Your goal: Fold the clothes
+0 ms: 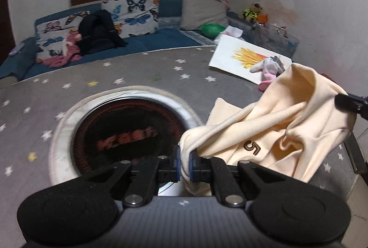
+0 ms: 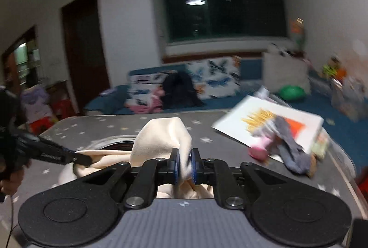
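While the left claw (image 1: 184,164) sat clamped on a bunched edge of the cream garment (image 1: 283,130) at lower centre of its own view, the rest of the cloth hung up & to the right, lifted off the grey star-print desk (image 1: 128,77). Only this view showed the brown "5" on the fabric (image 1: 251,147) and the round dark opening w/ a pale rim (image 1: 128,132) in the desk, left of the cloth. The right claw (image 2: 184,166) was likewise pinched shut on a fold of the same garment, centre frame. Only the right wrist view showed the dark doorway (image 2: 85,52) at upper left & a grey sock (image 2: 292,151) on the white drawing sheet (image 2: 248,119), mid right, blurred.
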Demonstrator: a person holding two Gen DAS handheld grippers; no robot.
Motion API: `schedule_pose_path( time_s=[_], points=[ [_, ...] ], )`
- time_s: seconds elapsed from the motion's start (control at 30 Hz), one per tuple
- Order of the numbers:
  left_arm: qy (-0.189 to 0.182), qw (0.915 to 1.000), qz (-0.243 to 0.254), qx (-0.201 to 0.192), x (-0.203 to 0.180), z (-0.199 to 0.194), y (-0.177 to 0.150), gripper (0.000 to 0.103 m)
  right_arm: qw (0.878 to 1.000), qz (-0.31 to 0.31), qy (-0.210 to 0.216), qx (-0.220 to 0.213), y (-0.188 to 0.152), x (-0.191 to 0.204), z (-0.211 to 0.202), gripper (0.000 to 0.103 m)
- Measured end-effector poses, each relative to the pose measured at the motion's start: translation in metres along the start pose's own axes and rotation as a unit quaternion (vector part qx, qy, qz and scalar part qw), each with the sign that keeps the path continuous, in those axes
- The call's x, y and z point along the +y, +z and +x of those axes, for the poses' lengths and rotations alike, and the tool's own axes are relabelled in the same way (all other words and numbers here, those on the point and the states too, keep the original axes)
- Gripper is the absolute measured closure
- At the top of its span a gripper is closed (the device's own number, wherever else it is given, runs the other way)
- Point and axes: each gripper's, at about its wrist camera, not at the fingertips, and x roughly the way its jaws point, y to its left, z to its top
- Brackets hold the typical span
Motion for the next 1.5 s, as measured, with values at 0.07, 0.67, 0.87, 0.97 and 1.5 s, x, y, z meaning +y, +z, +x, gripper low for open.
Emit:
schedule_pose_path(
  time_s=[0.07,0.67,0.87,0.97,1.5],
  points=[
    [0.001,0.9999,0.0,0.016,0.005,-0.006,-0.011,0.097,1.0,-0.021,0.006,0.017,-0.004,0.01,-0.002,0.092],
    [0.005,0.996,0.081,0.037,-0.016,0.005,-0.022,0.04,0.988,-0.018,0.036,0.15,-0.034,0.039,0.057,0.048],
    [0.006,0.9923,0.103,0.068,-0.031,0.047,-0.017,0.043,0.975,0.07,0.035,0.208,-0.055,0.021,0.111,0.046],
    [0.003,0.9918,0.102,0.078,-0.03,0.056,-0.017,0.068,0.968,0.091,0.049,0.227,-0.067,0.017,0.116,0.07],
    [0.046,0.9984,-0.023,0.025,0.064,0.034,0.029,0.099,0.993,0.017,0.013,0.117,0.025,0.032,0.098,0.095]
  ],
)
